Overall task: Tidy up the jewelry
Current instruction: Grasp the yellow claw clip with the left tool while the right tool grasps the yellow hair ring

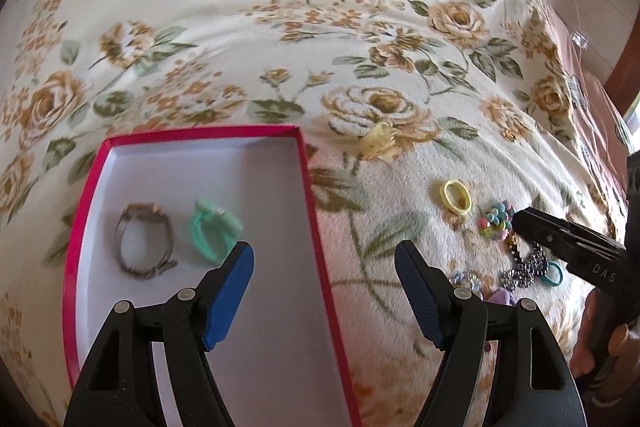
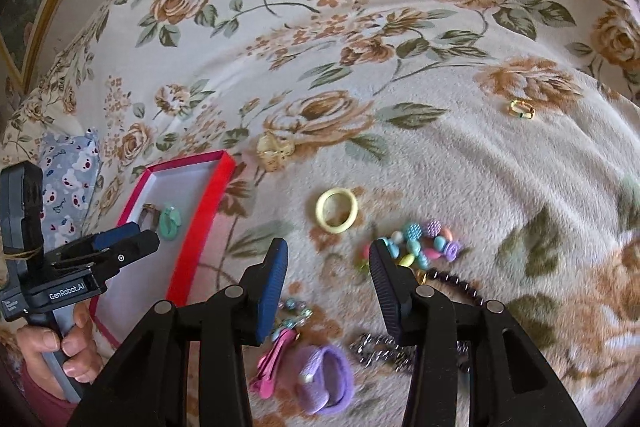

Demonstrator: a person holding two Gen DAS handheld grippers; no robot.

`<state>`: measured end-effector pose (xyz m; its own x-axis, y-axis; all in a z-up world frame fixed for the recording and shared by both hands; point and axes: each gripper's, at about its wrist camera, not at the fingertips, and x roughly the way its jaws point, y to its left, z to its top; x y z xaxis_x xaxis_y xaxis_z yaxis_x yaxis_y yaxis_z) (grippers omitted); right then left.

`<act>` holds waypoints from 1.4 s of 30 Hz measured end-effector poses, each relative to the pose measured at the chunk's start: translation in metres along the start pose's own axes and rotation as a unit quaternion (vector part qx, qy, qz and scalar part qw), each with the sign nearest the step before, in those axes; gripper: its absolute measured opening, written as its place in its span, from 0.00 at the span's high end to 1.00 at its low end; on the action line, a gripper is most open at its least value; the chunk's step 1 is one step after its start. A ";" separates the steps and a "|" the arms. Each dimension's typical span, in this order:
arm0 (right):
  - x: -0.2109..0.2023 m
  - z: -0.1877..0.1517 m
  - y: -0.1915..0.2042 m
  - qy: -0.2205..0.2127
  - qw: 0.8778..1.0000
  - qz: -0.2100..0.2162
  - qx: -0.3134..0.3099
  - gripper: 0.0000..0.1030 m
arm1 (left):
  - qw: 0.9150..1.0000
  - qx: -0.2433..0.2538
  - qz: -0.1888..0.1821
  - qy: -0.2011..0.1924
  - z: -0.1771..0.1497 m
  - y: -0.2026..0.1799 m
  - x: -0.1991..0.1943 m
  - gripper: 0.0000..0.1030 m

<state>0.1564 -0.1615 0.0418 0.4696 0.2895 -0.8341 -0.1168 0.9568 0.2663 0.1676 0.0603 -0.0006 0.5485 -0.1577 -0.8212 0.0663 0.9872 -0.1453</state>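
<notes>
A red box (image 1: 308, 183) with a white inside lies on the floral blanket and holds a metal bracelet (image 1: 145, 241) and a green hair tie (image 1: 214, 229). My left gripper (image 1: 324, 263) is open and empty over the box's right edge. My right gripper (image 2: 328, 259) is open and empty above loose jewelry: a yellow hair ring (image 2: 337, 209), a pastel bead bracelet (image 2: 424, 241), a dark bead chain (image 2: 456, 285), a pink clip (image 2: 276, 355) and a purple scrunchie (image 2: 326, 379). The right gripper (image 1: 568, 247) also shows in the left wrist view.
A pale yellow claw clip (image 2: 274, 147) lies beyond the box. A small gold ring (image 2: 522, 108) lies far right. A blue patterned pillow (image 2: 72, 171) sits at the left. The blanket's right edge (image 1: 552, 39) drops off toward the floor.
</notes>
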 end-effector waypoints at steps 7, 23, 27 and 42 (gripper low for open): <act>0.025 0.009 -0.004 0.019 1.000 -0.002 -0.007 0.59 | 1.000 0.011 -0.006 0.008 0.030 -0.013 0.037 0.29; 0.066 0.018 -0.010 0.050 0.999 -0.013 -0.012 0.75 | 0.998 0.039 0.002 0.042 0.088 -0.041 0.139 0.31; 0.070 0.019 -0.014 0.049 0.999 -0.017 -0.012 0.92 | 0.998 0.036 -0.007 0.046 0.093 -0.041 0.153 0.52; 0.049 0.019 -0.005 0.036 0.999 0.005 -0.009 0.97 | 0.998 0.048 -0.027 0.015 0.075 -0.041 0.105 0.63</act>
<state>0.1962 -0.1530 0.0089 0.4047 0.2991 -0.8642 -0.1374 0.9542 0.2659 0.2847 0.0048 -0.0394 0.5176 -0.2101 -0.8295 0.1748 0.9749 -0.1378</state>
